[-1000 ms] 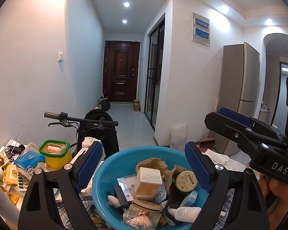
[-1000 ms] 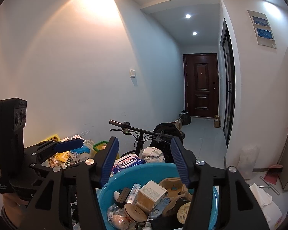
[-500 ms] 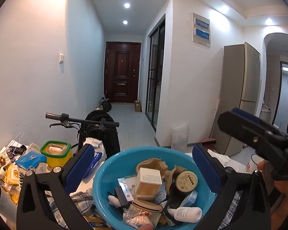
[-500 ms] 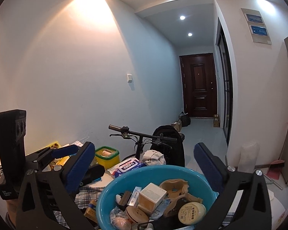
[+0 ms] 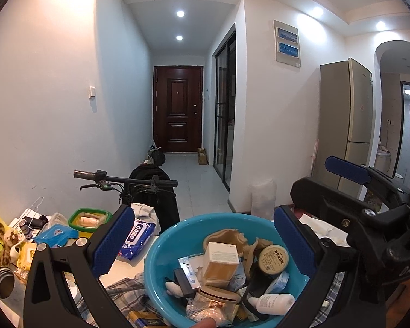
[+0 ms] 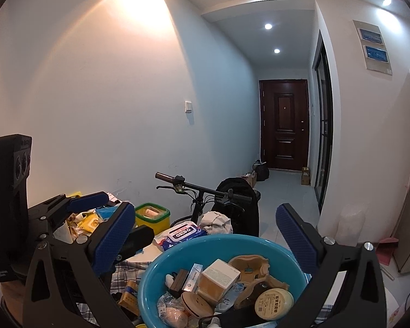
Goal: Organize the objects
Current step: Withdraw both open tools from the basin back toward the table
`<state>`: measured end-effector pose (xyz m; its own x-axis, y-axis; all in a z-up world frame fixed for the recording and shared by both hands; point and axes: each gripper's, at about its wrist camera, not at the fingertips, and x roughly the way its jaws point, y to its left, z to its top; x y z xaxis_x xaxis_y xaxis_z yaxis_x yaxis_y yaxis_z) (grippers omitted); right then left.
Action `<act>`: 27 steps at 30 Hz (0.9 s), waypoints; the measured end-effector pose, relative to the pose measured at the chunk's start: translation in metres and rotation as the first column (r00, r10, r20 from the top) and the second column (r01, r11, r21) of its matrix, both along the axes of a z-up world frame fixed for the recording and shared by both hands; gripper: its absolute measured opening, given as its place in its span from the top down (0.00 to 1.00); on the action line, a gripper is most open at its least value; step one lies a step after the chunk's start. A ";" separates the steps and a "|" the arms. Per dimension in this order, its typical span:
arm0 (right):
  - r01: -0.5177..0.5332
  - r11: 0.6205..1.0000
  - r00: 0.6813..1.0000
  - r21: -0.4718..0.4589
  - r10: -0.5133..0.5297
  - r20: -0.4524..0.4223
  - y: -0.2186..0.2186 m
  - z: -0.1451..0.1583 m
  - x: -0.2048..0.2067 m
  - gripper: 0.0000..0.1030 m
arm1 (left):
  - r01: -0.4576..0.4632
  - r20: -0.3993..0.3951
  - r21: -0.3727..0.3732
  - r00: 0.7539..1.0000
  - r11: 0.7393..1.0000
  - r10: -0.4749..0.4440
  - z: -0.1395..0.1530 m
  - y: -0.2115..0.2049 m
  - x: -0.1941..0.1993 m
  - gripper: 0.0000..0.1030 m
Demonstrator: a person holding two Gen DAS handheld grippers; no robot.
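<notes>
With sorting yet to begin, we hold each hand-held gripper, left and right, spread wide and empty, the heaped blue basin at six o'clock, ready for a first pick.

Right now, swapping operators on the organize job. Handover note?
Left gripper: open, nothing between the fingers, above the blue basin.
Right gripper: open, empty, also facing the basin.
Basin sits on the plaid cloth, full of mixed items: beige box, round jar, white bottle.
Wipes pack and green-rimmed yellow tub lie to the left of the basin.
Done: nothing evident.
Left: sort the basin's contents.
</notes>
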<state>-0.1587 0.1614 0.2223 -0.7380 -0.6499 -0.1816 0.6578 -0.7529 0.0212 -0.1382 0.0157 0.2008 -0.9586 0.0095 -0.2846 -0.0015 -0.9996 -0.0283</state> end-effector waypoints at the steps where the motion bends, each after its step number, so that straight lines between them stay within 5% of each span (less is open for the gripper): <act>1: -0.004 1.000 1.000 -0.003 0.004 -0.002 -0.001 0.001 0.001 0.01 | -0.003 -0.002 0.001 1.000 1.000 0.003 0.000 -0.001 0.001 0.00; 8: -0.043 0.994 0.999 -0.101 0.043 -0.001 0.000 0.006 0.012 0.00 | 0.002 0.012 0.077 1.000 0.997 -0.003 0.002 -0.025 0.005 0.00; 24: -0.167 0.985 0.973 -0.036 0.159 -0.165 -0.028 0.037 0.094 0.00 | 0.043 -0.026 0.158 0.999 0.986 -0.039 0.010 -0.062 0.023 0.00; 27: -0.263 0.956 0.958 -0.127 0.243 -0.154 -0.016 0.041 0.101 0.00 | 0.052 -0.028 0.159 0.998 0.986 -0.048 0.011 -0.060 0.022 0.00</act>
